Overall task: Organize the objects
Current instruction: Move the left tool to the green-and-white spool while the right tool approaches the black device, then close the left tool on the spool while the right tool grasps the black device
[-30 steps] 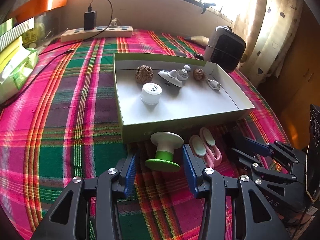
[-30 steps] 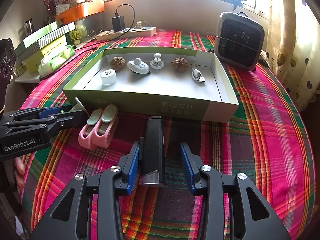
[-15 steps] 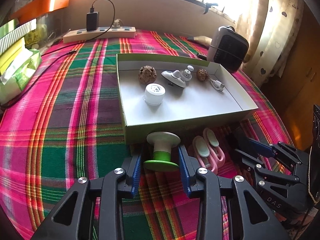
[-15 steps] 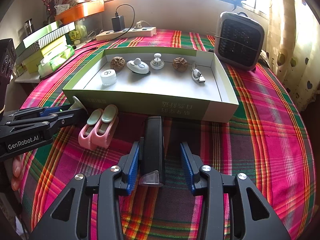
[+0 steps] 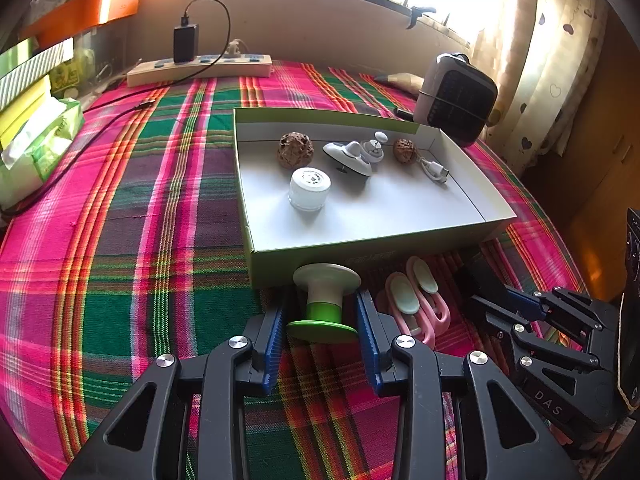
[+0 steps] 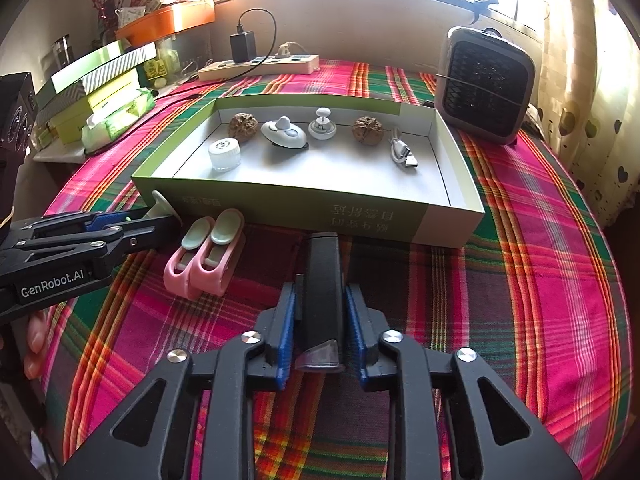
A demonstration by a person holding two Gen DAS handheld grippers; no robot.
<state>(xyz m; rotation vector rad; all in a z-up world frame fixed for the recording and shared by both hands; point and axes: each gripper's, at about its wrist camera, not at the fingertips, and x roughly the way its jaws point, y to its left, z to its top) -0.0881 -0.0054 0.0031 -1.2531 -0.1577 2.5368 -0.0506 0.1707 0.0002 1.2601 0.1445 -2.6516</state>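
A green-and-white spool (image 5: 325,280) stands on the plaid cloth against the front wall of the green box (image 5: 320,250). My left gripper (image 5: 321,312) is shut on the spool's green base, and its blue pads touch both sides. Seen from the right wrist, that left gripper (image 6: 160,220) reaches in from the left, with the spool's white top (image 6: 160,202) at its tips. A long black bar (image 6: 323,264) with a clear near end lies before the box. My right gripper (image 6: 320,296) is closing, and its pads press the bar's sides.
Pink clips (image 6: 208,256) lie between the two grippers. The box (image 6: 280,208) holds two walnuts, a white jar (image 6: 224,154), white knobs and a USB cable. A heater (image 6: 486,84), a power strip (image 6: 260,66) and a tissue pack (image 6: 120,118) stand behind it. A person's fingers (image 6: 34,344) show at the left.
The left jaws narrowed from wide open onto the spool's green base. In the last half second the right jaws narrowed onto the black bar. Neither object has moved.
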